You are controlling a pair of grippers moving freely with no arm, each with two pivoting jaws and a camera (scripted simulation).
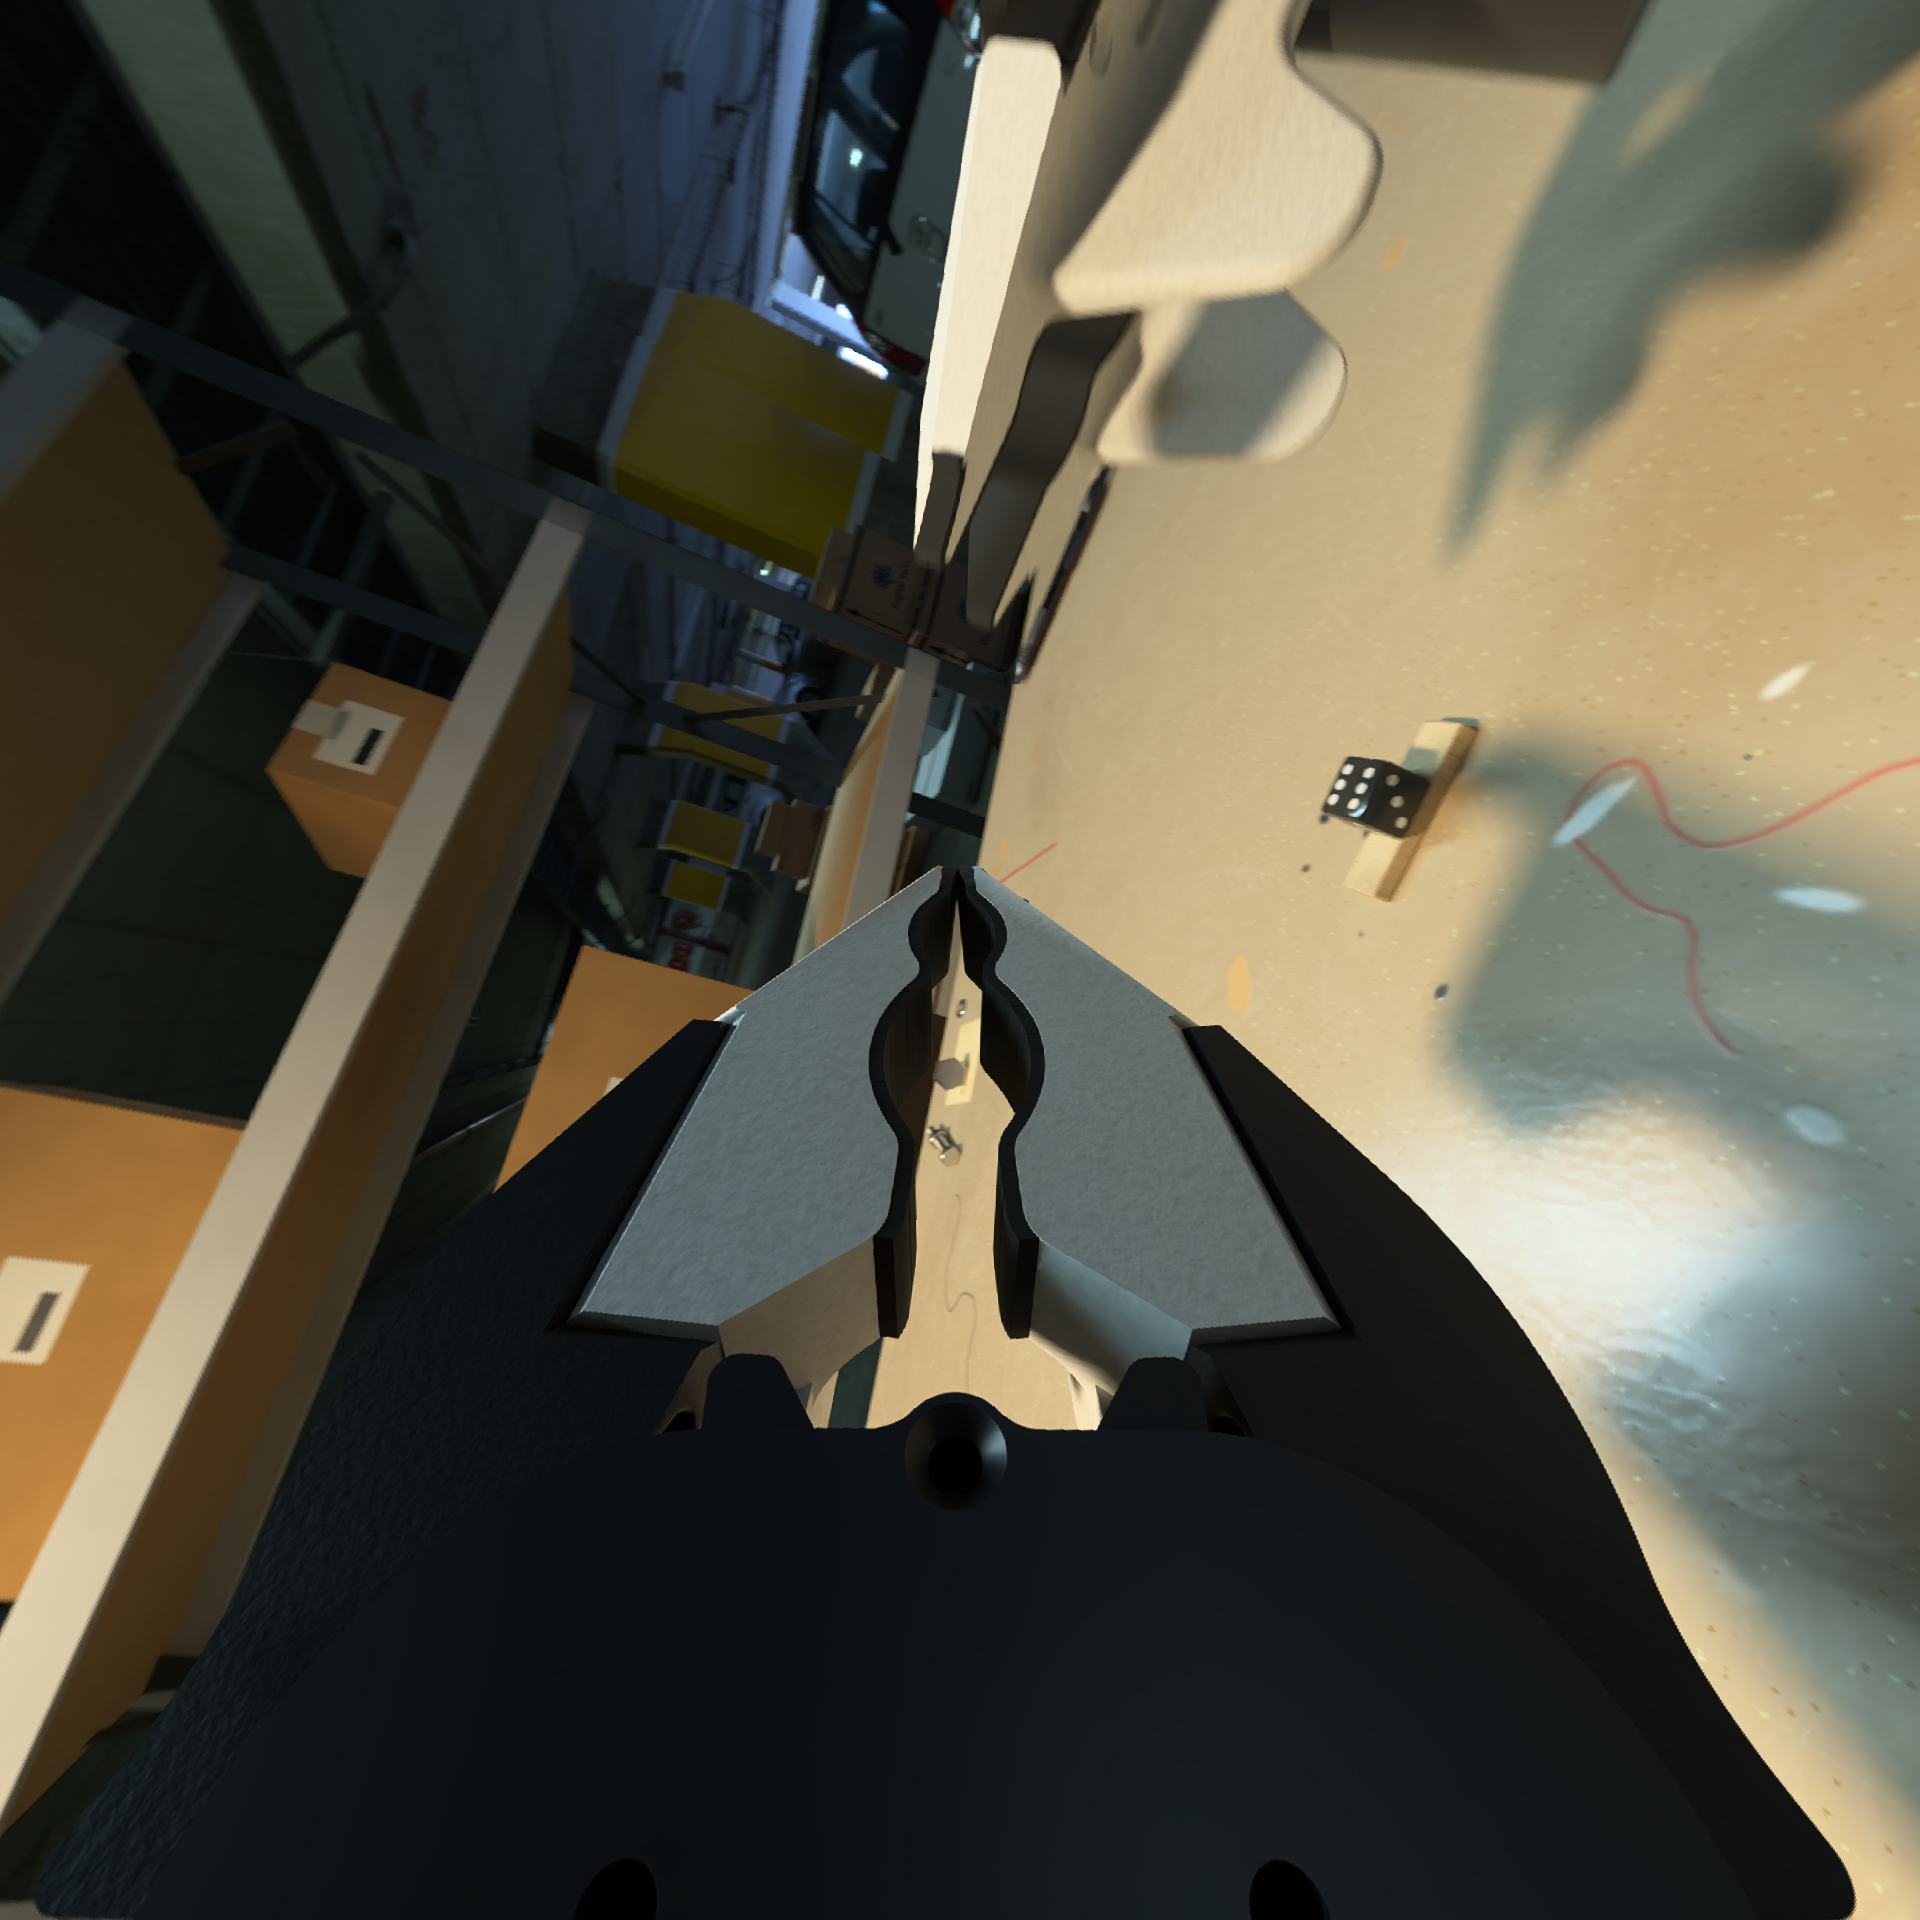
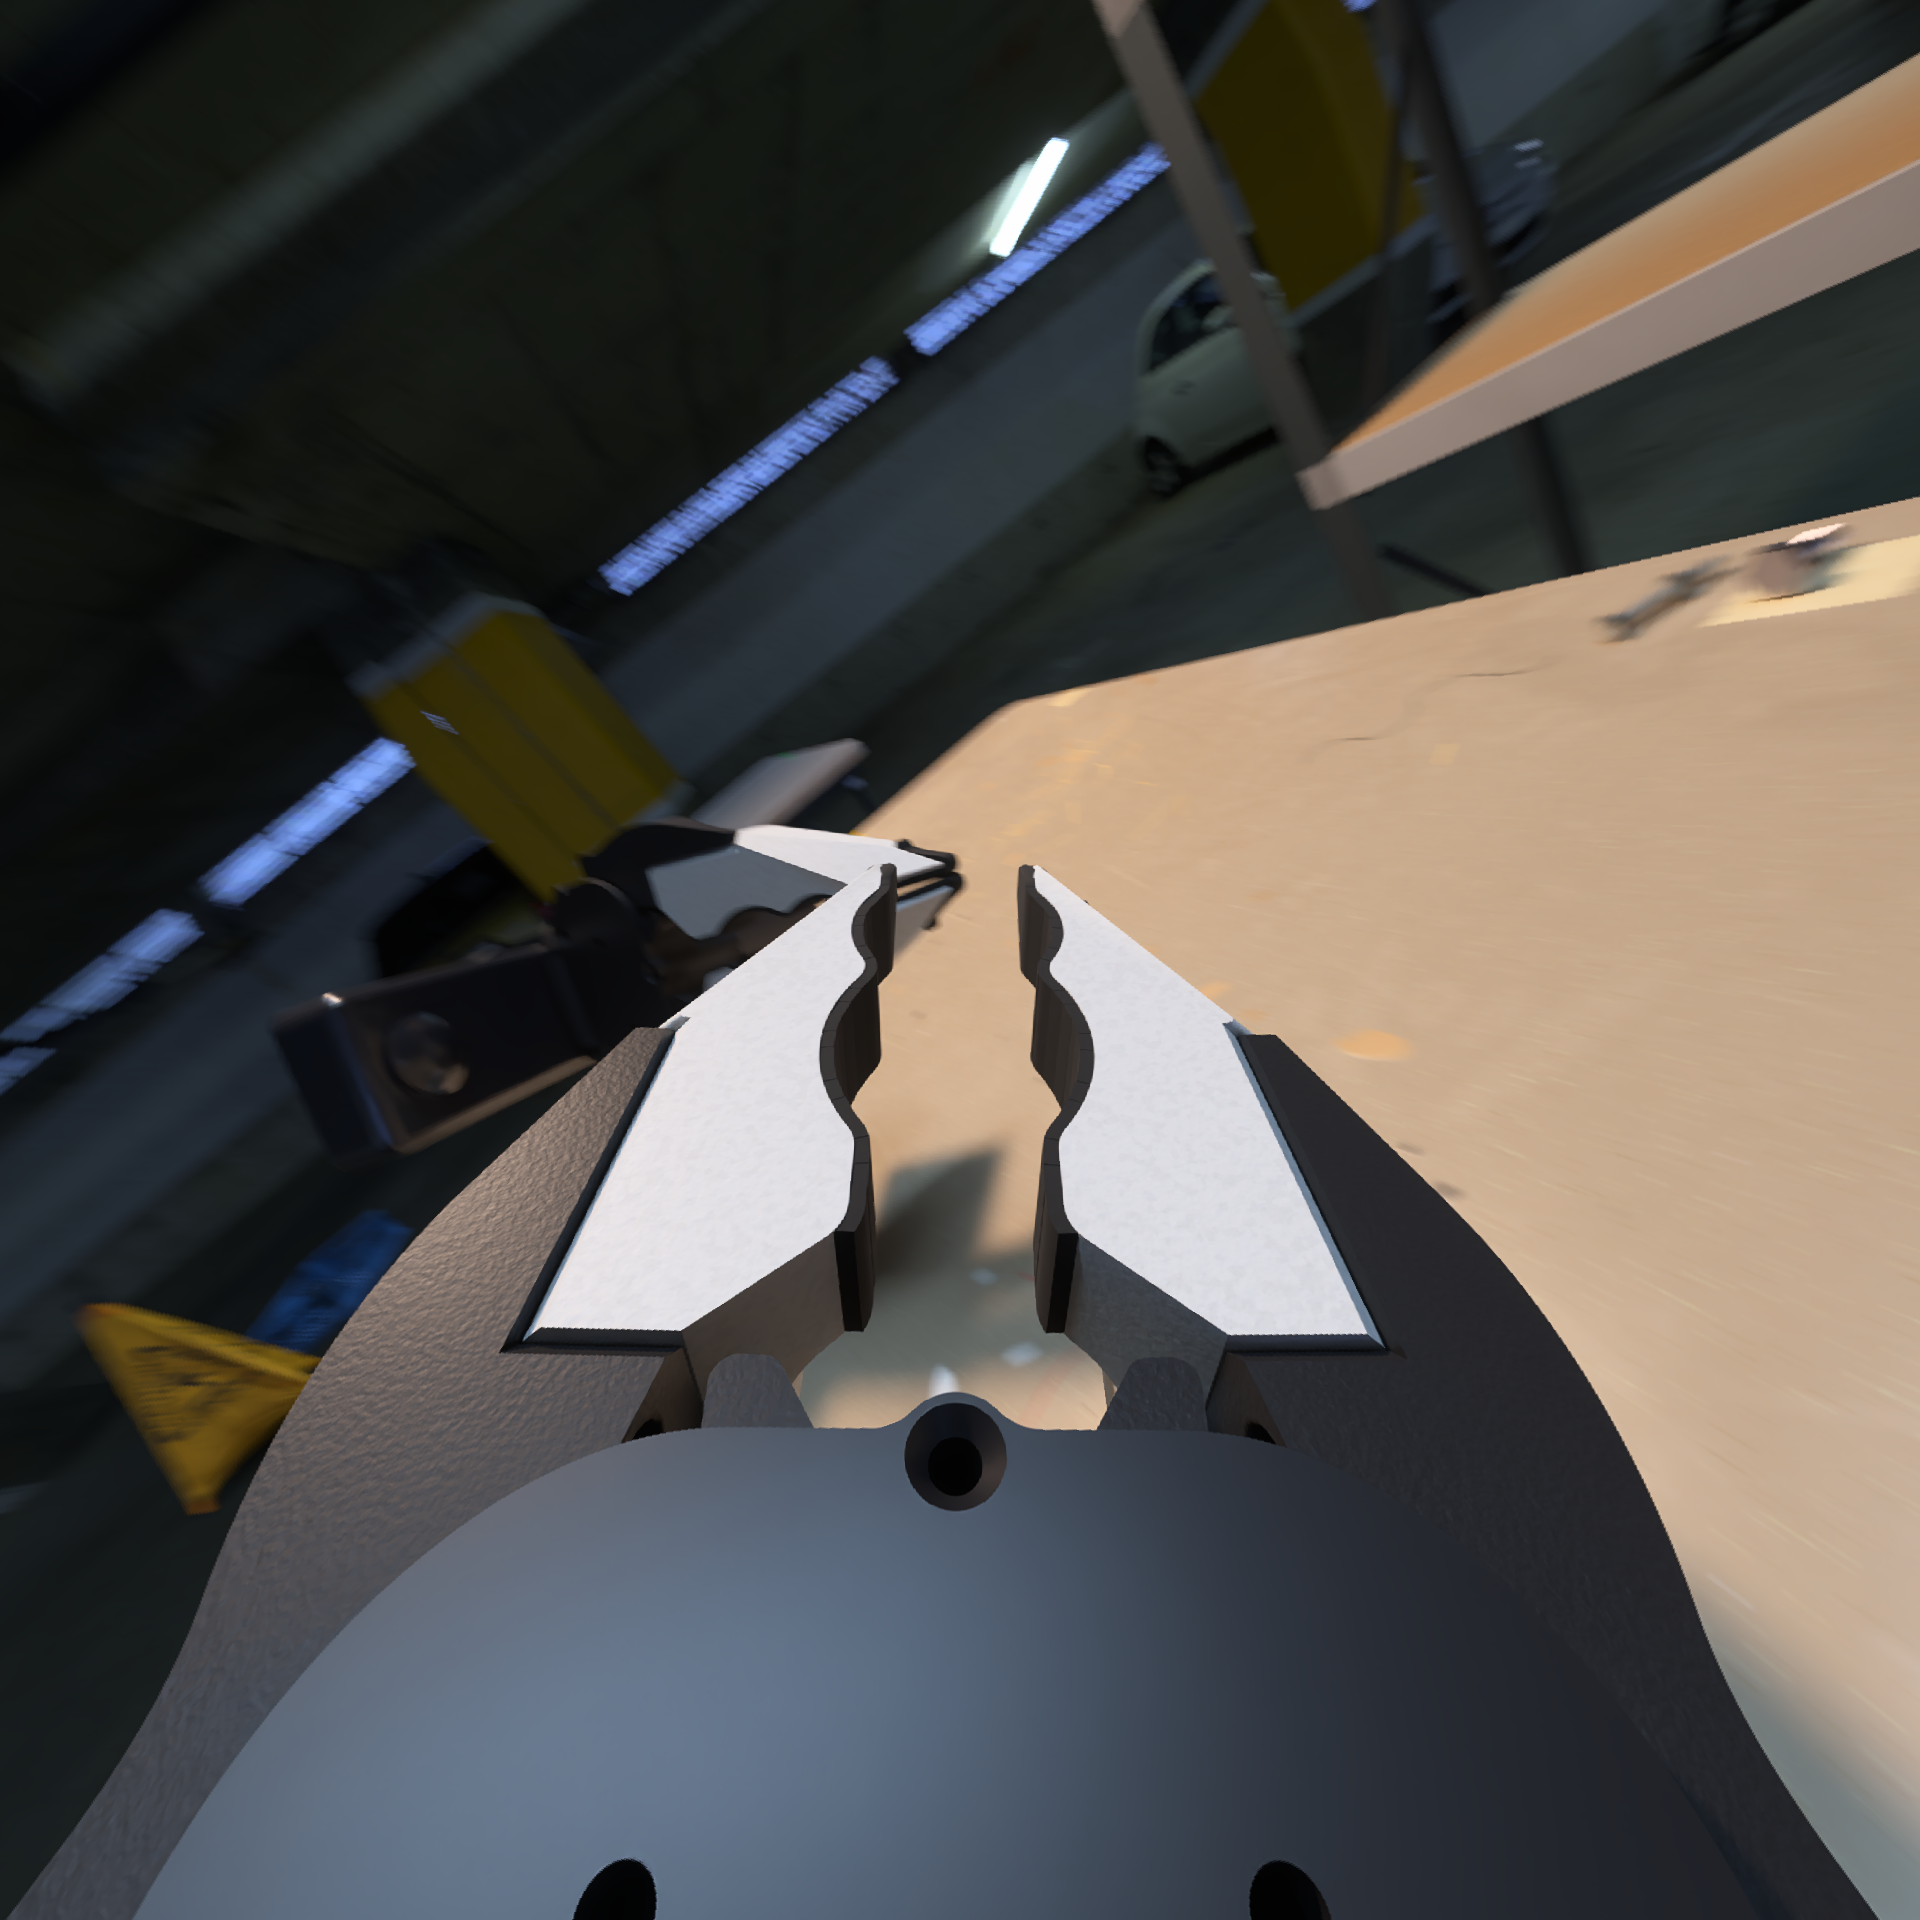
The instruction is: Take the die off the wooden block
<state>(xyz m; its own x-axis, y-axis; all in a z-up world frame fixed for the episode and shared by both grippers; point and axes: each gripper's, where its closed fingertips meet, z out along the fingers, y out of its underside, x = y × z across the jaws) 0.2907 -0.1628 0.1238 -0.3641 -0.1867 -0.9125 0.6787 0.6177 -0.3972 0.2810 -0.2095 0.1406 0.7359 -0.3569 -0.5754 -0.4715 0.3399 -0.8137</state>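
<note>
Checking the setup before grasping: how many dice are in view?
1. The black die sits on the wooden block on the table, seen from the left wrist view. The right wrist view shows none; others may be hidden.

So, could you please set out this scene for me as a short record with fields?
die: black with white pips, resting on the block
wooden block: pale, thin slab lying on the table
table: tan top with a red squiggly line
left gripper: fingers closed together, empty, off to the side of the die
right gripper: fingers parted, empty, above the table
task status: die not yet taken off
</note>
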